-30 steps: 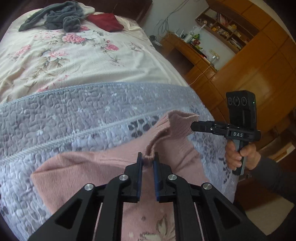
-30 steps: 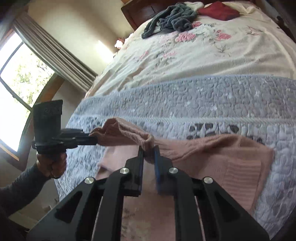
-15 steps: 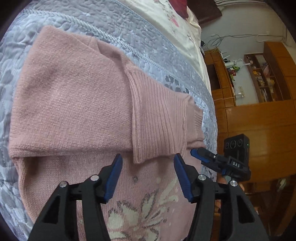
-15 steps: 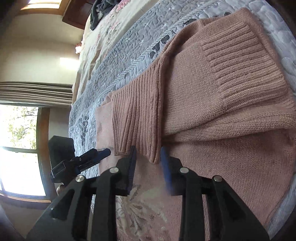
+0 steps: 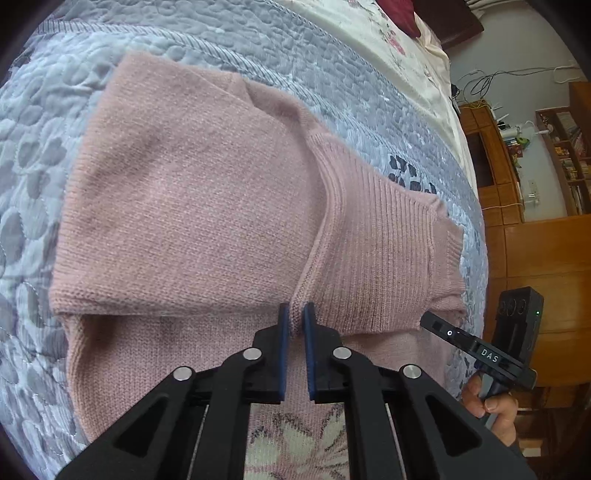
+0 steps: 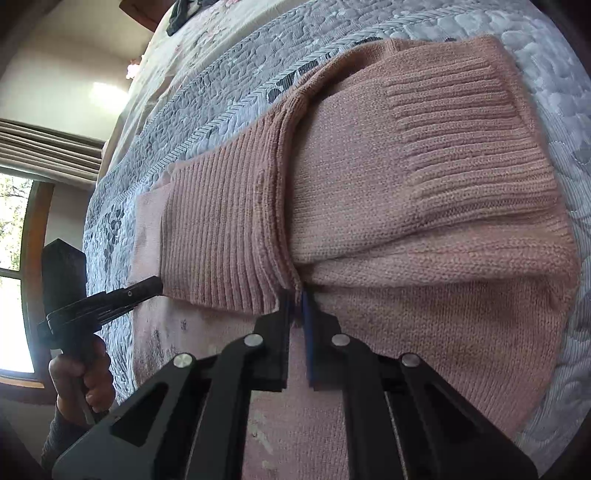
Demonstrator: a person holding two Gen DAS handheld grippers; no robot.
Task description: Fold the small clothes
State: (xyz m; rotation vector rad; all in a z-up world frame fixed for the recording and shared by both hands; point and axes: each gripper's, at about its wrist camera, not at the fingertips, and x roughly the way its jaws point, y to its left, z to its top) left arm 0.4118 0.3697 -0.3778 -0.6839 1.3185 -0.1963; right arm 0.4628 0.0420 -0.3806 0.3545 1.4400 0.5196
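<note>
1. One pink knit sweater lies flat on the grey quilted bedspread, with both sleeves folded across its body. The ribbed cuffs meet near the garment's middle.

2. Left gripper — blue pads drawn together, clamped on the raised edge of the ribbed cuff at the near side of the fold.

3. Right gripper — jaws together, pinching a small ridge of sweater knit where the two cuffs overlap.

4. Left wrist view only: a pale floral motif knitted on the sweater's near part, a dark red item at the far end of the bed, and wooden shelving at the right. It also shows the right gripper from the side, held in a hand at the near right.

5. Right wrist view only: a window with a curtain at the left, a dark garment at the far edge, and the left gripper seen from the side with its tip at the ribbed cuff's edge.

6. Count: one sweater, two grippers, two hands.
</note>
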